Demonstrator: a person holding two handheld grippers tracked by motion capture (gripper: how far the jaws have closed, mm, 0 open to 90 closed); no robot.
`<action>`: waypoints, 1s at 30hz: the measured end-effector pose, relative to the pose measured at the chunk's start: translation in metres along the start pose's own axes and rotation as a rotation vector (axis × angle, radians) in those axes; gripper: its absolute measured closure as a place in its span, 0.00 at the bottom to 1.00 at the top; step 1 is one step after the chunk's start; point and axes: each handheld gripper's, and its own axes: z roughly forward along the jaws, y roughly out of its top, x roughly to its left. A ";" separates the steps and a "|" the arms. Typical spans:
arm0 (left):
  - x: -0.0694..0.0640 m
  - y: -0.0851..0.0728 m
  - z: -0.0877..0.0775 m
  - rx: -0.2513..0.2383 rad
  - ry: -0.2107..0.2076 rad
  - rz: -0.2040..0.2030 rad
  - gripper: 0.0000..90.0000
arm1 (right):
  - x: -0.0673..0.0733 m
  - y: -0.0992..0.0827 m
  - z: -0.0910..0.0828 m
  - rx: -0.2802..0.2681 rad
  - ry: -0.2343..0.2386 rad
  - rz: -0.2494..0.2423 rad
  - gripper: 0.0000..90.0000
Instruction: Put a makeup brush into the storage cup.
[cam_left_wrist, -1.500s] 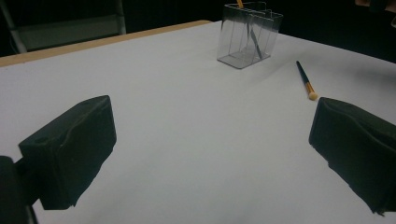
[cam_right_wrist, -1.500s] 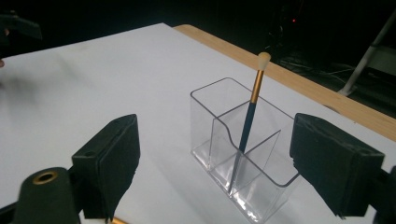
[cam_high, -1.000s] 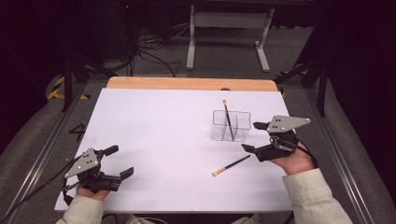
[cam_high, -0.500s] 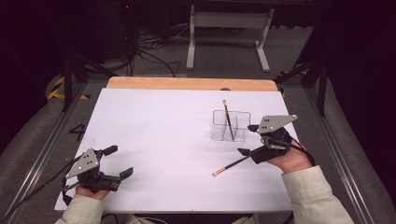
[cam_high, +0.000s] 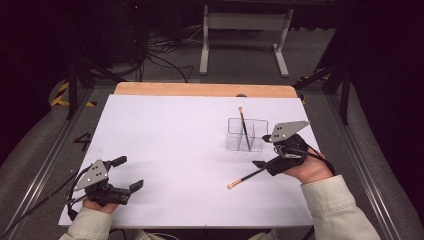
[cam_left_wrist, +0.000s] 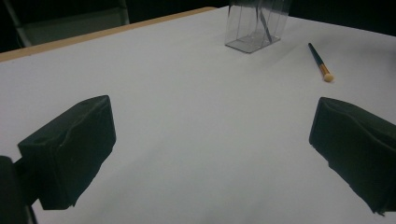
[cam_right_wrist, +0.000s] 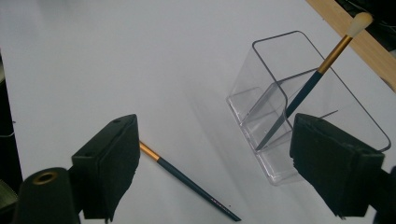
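Right tool (cam_high: 265, 150), lower right of the high view: jaws apart, straddling the tail end of a thin dark-handled makeup brush with gold ferrule (cam_high: 246, 177) lying flat on the white tabletop (cam_high: 175, 135).

Just above it, a clear plastic two-compartment holder (cam_high: 246, 135) with a second dark brush (cam_high: 244, 127) leaning inside.

Left tool (cam_high: 131, 174), lower left, jaws apart, holding nothing.

Risks (judged): the slim handle may roll or slip from a closing pinch; the right tool sits near the light holder and could nudge or tip it.
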 end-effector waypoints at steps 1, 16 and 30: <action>0.000 0.000 0.000 -0.004 0.001 -0.008 0.01 | 0.000 0.000 0.000 0.005 -0.002 -0.002 0.19; 0.000 0.000 0.000 0.003 0.007 0.003 0.01 | 0.002 0.013 0.016 0.129 0.031 -0.047 0.19; 0.001 0.000 0.000 0.010 0.009 0.002 0.01 | -0.001 0.015 0.030 0.220 0.051 -0.052 0.19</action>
